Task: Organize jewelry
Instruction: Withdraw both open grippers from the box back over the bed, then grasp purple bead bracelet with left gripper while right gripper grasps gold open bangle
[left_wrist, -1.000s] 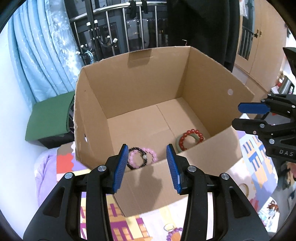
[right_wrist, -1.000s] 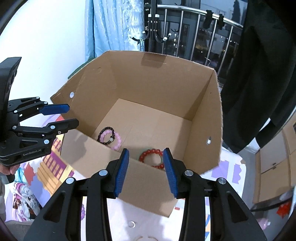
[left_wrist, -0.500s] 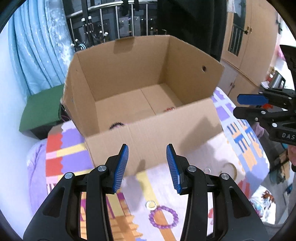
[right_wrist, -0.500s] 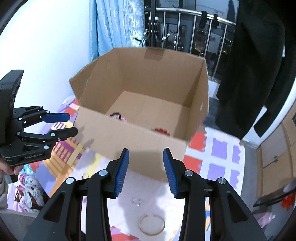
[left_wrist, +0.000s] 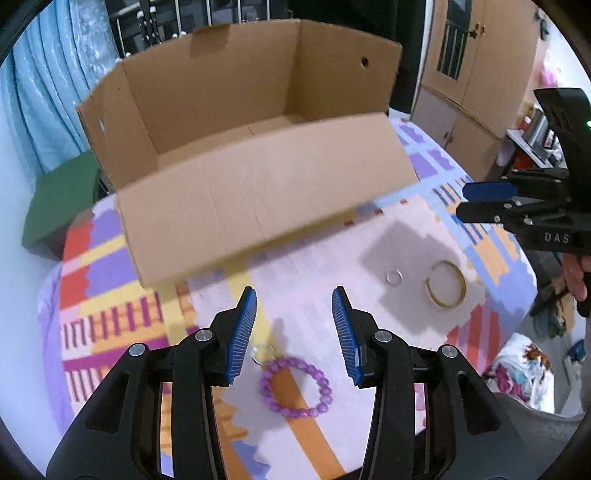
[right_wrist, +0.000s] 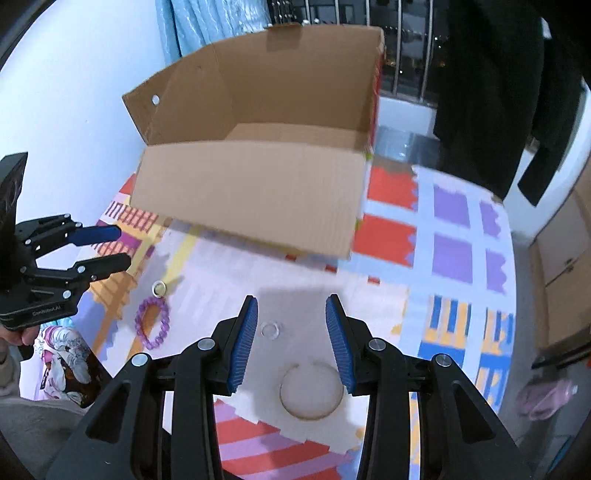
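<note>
Jaws of the left gripper (left_wrist: 293, 334) stand apart, nothing between the blue pads. Below and just near of them a purple bead bracelet (left_wrist: 294, 386) lies flat on the patterned cloth (left_wrist: 110, 295), with a small silver ring (left_wrist: 263, 350) touching its far-left edge. Right gripper (right_wrist: 291, 338) likewise parted and empty; a second small ring (right_wrist: 271, 329) lies between its tips in view, and a thin gold bangle (right_wrist: 311, 392) sits nearer, partly under the right pad.

Further out: cardboard box (left_wrist: 258, 206), open top, far of both grippers, near wall facing them. Its floor is mostly hidden from here, so contents cannot be read.

Risks, as judged:
- Ring and bracelet touch, so closing on one may drag or flick the other.
- Bangle is thin and flat on cloth; pads could slide over it or pinch fabric instead.
- Rings are small against wide pads; a slip on lifting is likely.
- Box near wall stands tall, so a low carry could clip the rim and drop the piece.

Bracelet: round glossy purple beads, closed loop, slightly oval. Bangle: open at its far side. Rings: pale metal, detail too small to read.
</note>
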